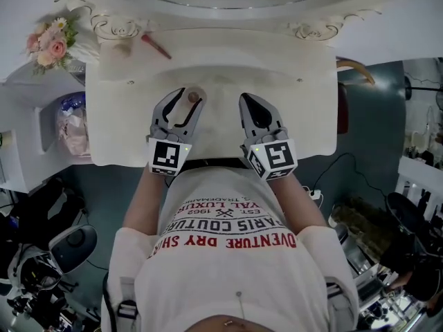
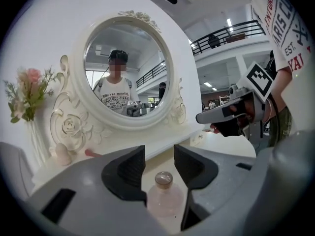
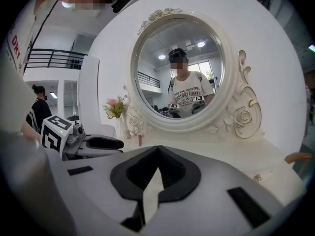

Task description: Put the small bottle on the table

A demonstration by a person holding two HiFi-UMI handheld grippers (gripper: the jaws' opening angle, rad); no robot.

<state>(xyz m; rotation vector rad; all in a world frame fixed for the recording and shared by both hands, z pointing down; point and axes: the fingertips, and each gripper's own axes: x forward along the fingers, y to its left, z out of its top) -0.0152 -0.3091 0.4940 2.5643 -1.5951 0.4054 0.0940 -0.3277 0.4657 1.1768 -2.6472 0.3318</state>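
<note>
The small pale pink bottle [image 1: 193,95] with a round brownish cap stands upright on the white dressing table [image 1: 291,81]. My left gripper [image 1: 188,99] is open around it, one jaw on each side. In the left gripper view the bottle [image 2: 163,198] sits low between the dark pads [image 2: 129,171], with gaps beside its cap. My right gripper [image 1: 248,100] hovers just right of it over the table, its jaws shut with nothing in them [image 3: 158,149]. The left gripper view shows the right gripper [image 2: 231,114] from the side.
An oval mirror [image 2: 127,73] in an ornate white frame rises at the table's back. A reddish stick [image 1: 157,45] and a small beige object [image 1: 123,47] lie at the back left. Pink flowers [image 1: 48,43] stand on a side shelf to the left.
</note>
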